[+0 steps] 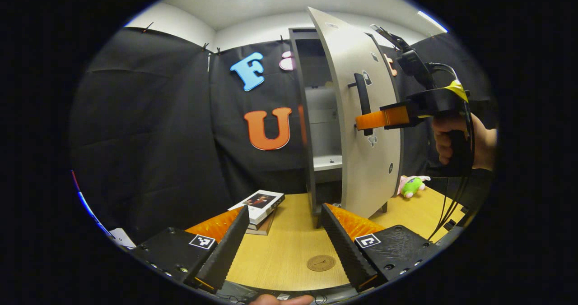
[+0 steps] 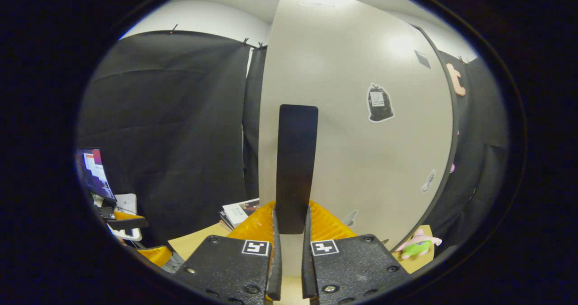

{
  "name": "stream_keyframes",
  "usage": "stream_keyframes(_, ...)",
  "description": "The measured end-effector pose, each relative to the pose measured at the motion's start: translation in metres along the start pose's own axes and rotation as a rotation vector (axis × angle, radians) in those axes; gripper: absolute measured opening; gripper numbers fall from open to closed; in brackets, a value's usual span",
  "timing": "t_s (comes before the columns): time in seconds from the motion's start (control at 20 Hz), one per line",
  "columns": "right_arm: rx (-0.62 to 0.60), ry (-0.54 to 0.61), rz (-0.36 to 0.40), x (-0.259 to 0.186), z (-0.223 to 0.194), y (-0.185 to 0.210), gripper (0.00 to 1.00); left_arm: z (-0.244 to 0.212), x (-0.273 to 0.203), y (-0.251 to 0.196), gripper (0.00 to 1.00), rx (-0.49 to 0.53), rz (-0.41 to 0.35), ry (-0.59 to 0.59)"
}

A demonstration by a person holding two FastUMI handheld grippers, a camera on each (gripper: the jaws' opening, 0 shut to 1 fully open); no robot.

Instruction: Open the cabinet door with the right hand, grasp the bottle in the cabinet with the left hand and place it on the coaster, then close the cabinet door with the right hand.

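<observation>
In the right gripper view the right gripper has its two fingers pressed on the lower end of the black door handle, jaws nearly together around it. The cabinet door stands partly swung open, and the cabinet behind it shows pale shelves; I cannot make out a bottle inside. In the left gripper view the left gripper hovers low over the wooden table, jaws wide apart and holding nothing. The round coaster lies on the table between its fingers. Books sit to the left, a plush toy to the right
</observation>
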State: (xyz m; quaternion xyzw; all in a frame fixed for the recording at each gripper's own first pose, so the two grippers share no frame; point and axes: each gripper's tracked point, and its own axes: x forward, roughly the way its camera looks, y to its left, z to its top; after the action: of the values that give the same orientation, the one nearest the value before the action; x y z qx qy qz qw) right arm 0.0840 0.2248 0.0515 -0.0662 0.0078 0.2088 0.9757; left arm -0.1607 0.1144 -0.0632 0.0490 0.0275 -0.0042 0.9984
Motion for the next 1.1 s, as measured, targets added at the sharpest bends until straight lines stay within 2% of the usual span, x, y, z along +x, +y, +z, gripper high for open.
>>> stream_keyframes(0.05,0.003,0.009,-0.009,-0.003,-0.001,-0.001,0.2,0.001,0.005,-0.005,1.0,0.005,-0.019,-0.002)
stream_keyframes(0.15,0.011,0.015,-0.019,-0.008,-0.002,-0.003,0.2,0.003,0.011,-0.013,0.96,0.006,-0.054,-0.013)
stream_keyframes(0.7,0.019,0.032,-0.133,-0.036,-0.008,-0.024,0.19,0.005,0.044,-0.071,0.96,0.006,-0.238,-0.046)
stream_keyframes(1.1,0.012,0.031,-0.272,-0.046,-0.009,-0.044,0.19,0.011,0.058,-0.122,0.96,0.028,-0.344,-0.052)
